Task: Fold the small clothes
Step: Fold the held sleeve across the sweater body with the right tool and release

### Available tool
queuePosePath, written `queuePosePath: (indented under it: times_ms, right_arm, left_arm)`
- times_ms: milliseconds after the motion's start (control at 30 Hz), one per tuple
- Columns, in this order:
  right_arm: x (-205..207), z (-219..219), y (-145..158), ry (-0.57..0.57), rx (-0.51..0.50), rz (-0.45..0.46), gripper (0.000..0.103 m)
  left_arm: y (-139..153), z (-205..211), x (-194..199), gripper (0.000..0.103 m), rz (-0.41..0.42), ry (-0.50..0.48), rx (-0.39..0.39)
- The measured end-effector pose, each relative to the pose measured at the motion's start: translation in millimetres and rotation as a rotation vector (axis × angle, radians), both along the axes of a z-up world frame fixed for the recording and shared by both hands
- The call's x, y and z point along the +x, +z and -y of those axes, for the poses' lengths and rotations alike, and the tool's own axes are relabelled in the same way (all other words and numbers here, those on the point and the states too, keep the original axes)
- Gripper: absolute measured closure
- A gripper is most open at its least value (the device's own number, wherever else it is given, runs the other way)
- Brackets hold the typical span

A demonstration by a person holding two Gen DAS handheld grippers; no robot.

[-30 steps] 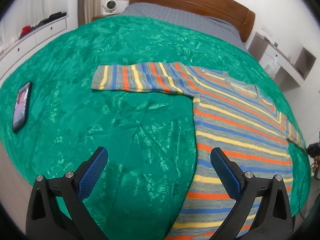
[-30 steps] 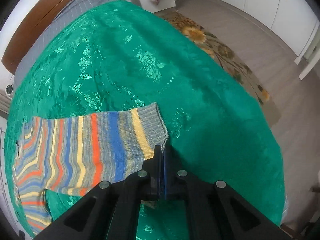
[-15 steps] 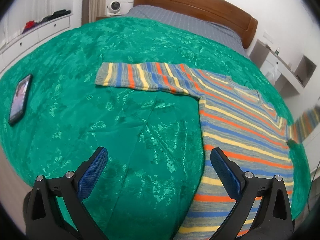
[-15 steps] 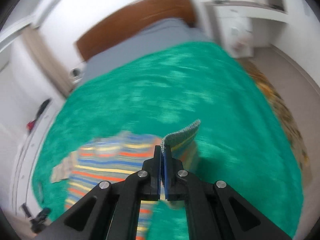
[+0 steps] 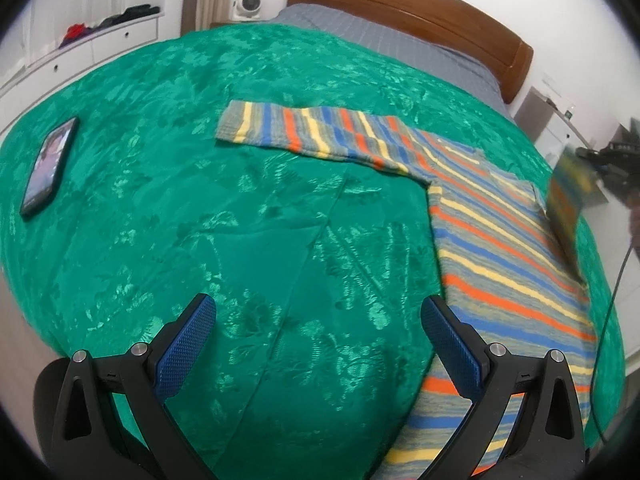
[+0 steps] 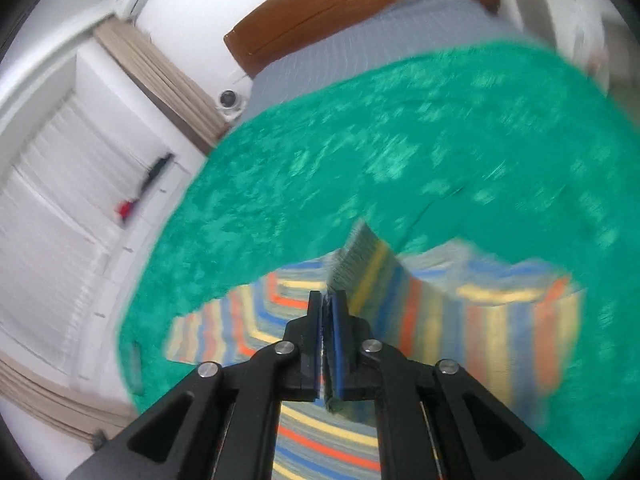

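Lifted sleeve (image 6: 362,258), blurred, seemingly between opening right gripper (image 6: 329,300).

Sweater (image 5: 500,236) on bedspread (image 5: 200,208), phone (image 5: 48,166) far left

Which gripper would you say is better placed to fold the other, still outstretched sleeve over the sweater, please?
Left. The left gripper is open and empty, facing the flat sleeve. The right gripper has the other sleeve's cuff between its opening jaws, above the sweater body.

No legible text, label, brand or number on anything in view.
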State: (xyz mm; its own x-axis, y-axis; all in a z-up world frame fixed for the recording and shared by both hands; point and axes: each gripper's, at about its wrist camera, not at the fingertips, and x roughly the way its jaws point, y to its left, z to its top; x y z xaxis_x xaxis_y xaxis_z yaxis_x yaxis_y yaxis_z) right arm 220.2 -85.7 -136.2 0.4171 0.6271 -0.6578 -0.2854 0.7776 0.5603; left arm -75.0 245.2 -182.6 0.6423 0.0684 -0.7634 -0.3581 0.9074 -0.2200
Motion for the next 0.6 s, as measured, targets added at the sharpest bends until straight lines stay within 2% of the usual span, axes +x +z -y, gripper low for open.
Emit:
queuePosePath:
  times_ms: [33, 67, 100, 200, 333, 433, 600]
  right_arm:
    - [4, -6, -14, 0.015, 0.032, -0.057, 0.074]
    - [7, -12, -22, 0.024, 0.054, -0.097, 0.047]
    - [6, -13, -31, 0.029, 0.09, -0.124, 0.032]
    - [-4, -3, -39, 0.036, 0.134, -0.132, 0.032]
    - [-27, 33, -41, -0.007, 0.039, -0.089, 0.032]
    - [-57, 69, -52, -0.022, -0.024, -0.092, 0.032]
    - [-131, 117, -72, 0.021, -0.137, -0.127, 0.032]
  left_arm:
    - [-1, -1, -1, 0.001, -0.004, 0.003, -0.002]
    - [-2, -1, -1, 0.001, -0.007, 0.005, -0.004]
    - [-3, -1, -1, 0.001, -0.009, 0.006, -0.005]
    - [-4, -1, -2, 0.001, -0.013, 0.004, 0.007]
    - [-5, 1, 0, 0.001, -0.022, 0.001, 0.021]
    - [-2, 4, -2, 0.001, -0.016, -0.012, 0.026]
    - [3, 8, -10, 0.001, -0.022, -0.051, 0.039]
